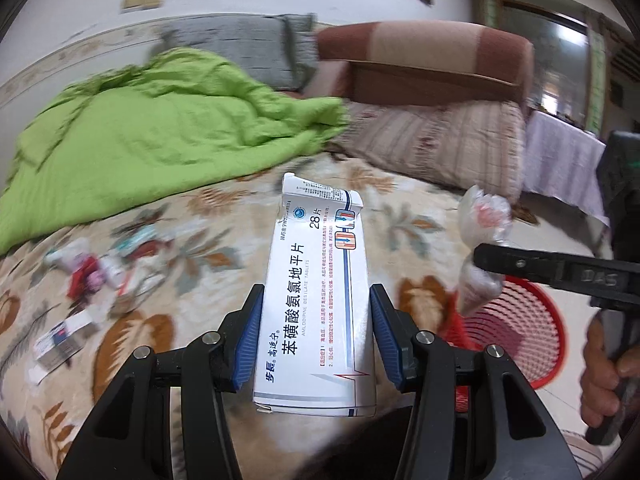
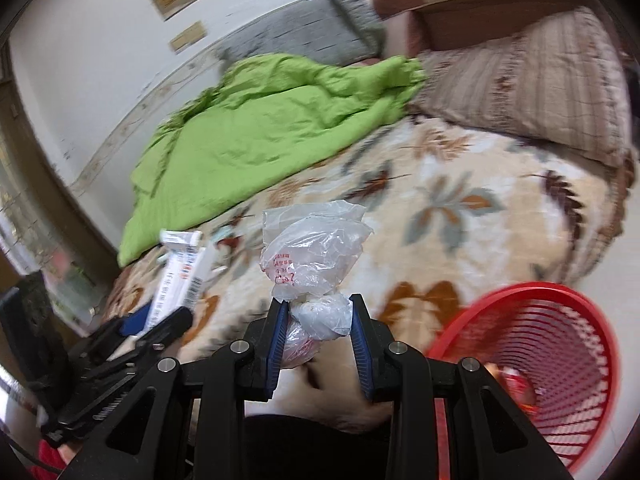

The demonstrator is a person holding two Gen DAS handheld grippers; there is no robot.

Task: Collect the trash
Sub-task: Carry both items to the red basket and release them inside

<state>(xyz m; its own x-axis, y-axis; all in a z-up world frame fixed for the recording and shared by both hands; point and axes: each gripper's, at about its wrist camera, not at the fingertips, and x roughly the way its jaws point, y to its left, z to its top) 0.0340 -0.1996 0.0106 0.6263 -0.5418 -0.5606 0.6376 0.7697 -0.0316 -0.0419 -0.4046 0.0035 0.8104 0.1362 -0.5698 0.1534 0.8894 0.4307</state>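
My left gripper [image 1: 317,300] is shut on a white medicine box [image 1: 320,300] with blue and red print, held lengthwise above the floral bedspread [image 1: 224,216]. My right gripper [image 2: 318,306] is shut on a crumpled clear plastic bag [image 2: 316,248] with red print. The same bag [image 1: 482,216] and the right gripper's finger show at the right of the left wrist view, above the red mesh basket [image 1: 532,320]. In the right wrist view the basket [image 2: 560,344] stands low at the right, with some trash inside. The left gripper with the box [image 2: 176,284] appears at the left there.
Several scraps of litter [image 1: 100,276] and a small carton [image 1: 60,340] lie on the bedspread at the left. A green quilt [image 1: 152,136], a grey pillow [image 1: 240,44] and a striped pillow [image 1: 440,140] lie further back. A hand [image 1: 608,364] holds the right gripper.
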